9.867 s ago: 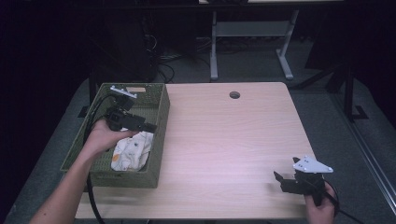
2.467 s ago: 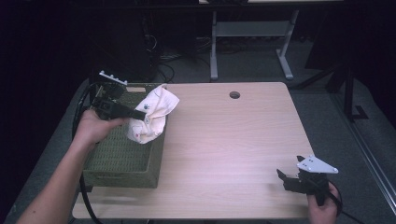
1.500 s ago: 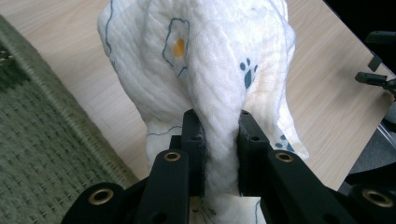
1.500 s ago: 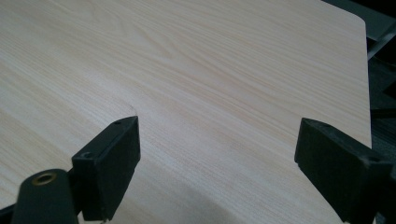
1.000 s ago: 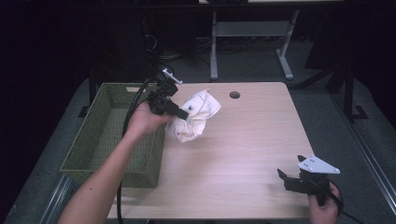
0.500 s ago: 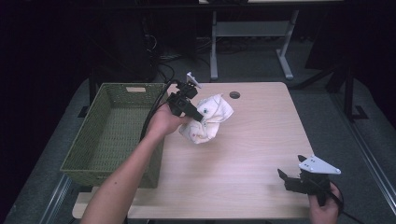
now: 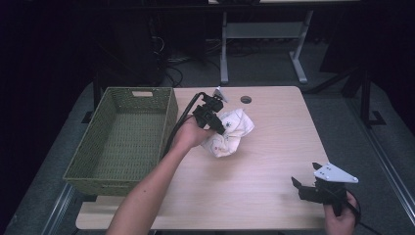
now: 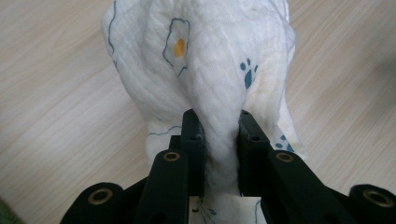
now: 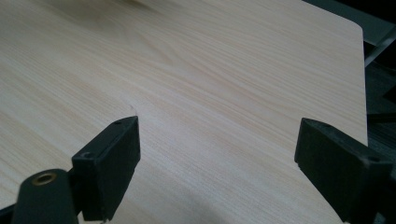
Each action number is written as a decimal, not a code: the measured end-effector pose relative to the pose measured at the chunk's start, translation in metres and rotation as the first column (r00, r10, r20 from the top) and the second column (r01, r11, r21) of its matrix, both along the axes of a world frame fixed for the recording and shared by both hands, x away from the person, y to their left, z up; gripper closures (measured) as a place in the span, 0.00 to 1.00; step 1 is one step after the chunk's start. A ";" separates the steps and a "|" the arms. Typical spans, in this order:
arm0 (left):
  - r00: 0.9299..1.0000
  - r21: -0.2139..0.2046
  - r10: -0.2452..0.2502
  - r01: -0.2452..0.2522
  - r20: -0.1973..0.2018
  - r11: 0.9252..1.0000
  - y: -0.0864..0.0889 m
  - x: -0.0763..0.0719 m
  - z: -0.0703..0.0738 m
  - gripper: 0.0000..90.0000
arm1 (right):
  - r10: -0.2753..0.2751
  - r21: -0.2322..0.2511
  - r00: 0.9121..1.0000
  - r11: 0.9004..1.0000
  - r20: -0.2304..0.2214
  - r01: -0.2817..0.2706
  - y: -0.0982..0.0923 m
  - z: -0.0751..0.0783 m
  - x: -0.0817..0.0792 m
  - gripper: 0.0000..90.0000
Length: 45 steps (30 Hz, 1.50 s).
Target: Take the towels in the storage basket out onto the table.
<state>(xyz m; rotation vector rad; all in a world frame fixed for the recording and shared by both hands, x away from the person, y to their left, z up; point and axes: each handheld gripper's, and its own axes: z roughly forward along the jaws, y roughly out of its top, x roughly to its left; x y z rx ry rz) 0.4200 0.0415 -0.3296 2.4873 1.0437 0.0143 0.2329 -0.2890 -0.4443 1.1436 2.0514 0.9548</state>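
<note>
Cloth [image 8: 205, 70] pinched between left jaws

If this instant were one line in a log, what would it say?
left gripper: shut on cloth, over table | right gripper: open, idle near table corner | basket: nothing seen inside

Table [image 7: 274, 161] evenly lit, dark surroundings; high view soft, gripper views sharper, no glare

Black left gripper [image 7: 219, 128] w/ trailing cable, right gripper [image 7: 302, 188] w/ grey triangular plate
</note>
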 end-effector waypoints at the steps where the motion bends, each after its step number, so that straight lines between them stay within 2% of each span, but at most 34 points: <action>1: 1.000 0.000 0.005 -0.005 -0.005 1.000 -0.003 0.000 -0.002 0.84 | -0.001 0.002 1.000 1.000 0.001 0.001 0.000 0.000 0.000 0.15; 3: 1.000 0.010 -0.008 0.008 -0.008 1.000 -0.007 0.001 -0.007 0.84 | -0.003 0.002 1.000 1.000 0.000 0.003 0.000 0.000 0.000 0.15; 5: 1.000 -0.002 0.006 -0.006 -0.002 1.000 -0.013 0.000 -0.010 0.84 | -0.001 0.005 1.000 1.000 0.002 0.001 0.000 0.000 -0.001 0.15; 10: 1.000 0.024 -0.008 0.008 -0.012 1.000 -0.024 0.000 -0.021 0.84 | -0.001 0.005 1.000 1.000 -0.001 0.001 0.000 0.000 -0.001 0.15; 15: 0.999 0.030 -0.017 0.018 -0.028 0.999 -0.034 0.002 -0.035 0.84 | 0.002 0.007 1.000 1.000 0.004 -0.002 0.000 0.000 -0.001 0.15; 17: 0.999 0.035 -0.016 0.018 -0.045 0.999 -0.037 0.003 -0.041 0.84 | 0.002 0.009 1.000 1.000 0.001 -0.002 0.001 0.000 -0.001 0.15; 21: 0.999 0.034 -0.011 0.012 -0.039 0.999 -0.039 0.004 -0.053 0.84 | 0.003 0.007 1.000 1.000 0.001 -0.003 0.001 0.000 -0.001 0.15; 25: 0.999 0.037 -0.002 0.004 -0.050 0.999 -0.040 0.005 -0.060 0.84 | 0.004 0.009 1.000 1.000 0.001 -0.004 0.001 0.000 -0.001 0.15; 29: 0.999 0.053 0.000 0.003 -0.043 0.999 -0.043 0.005 -0.065 0.84 | 0.007 0.007 1.000 1.000 0.002 -0.007 0.001 0.000 -0.001 0.15; 34: 0.999 0.052 0.000 0.002 -0.049 0.999 -0.047 0.004 -0.072 0.83 | 0.005 0.002 1.000 1.000 0.004 -0.005 0.000 0.001 -0.001 0.15; 42: 0.999 0.050 0.013 -0.011 -0.047 0.999 -0.043 0.005 -0.077 0.81 | 0.007 0.003 1.000 1.000 0.003 -0.007 0.000 0.000 -0.001 0.15; 45: 0.998 0.052 0.006 -0.003 -0.060 0.999 -0.043 0.005 -0.079 0.81 | 0.010 0.000 1.000 1.000 -0.002 -0.010 0.001 0.000 -0.001 0.15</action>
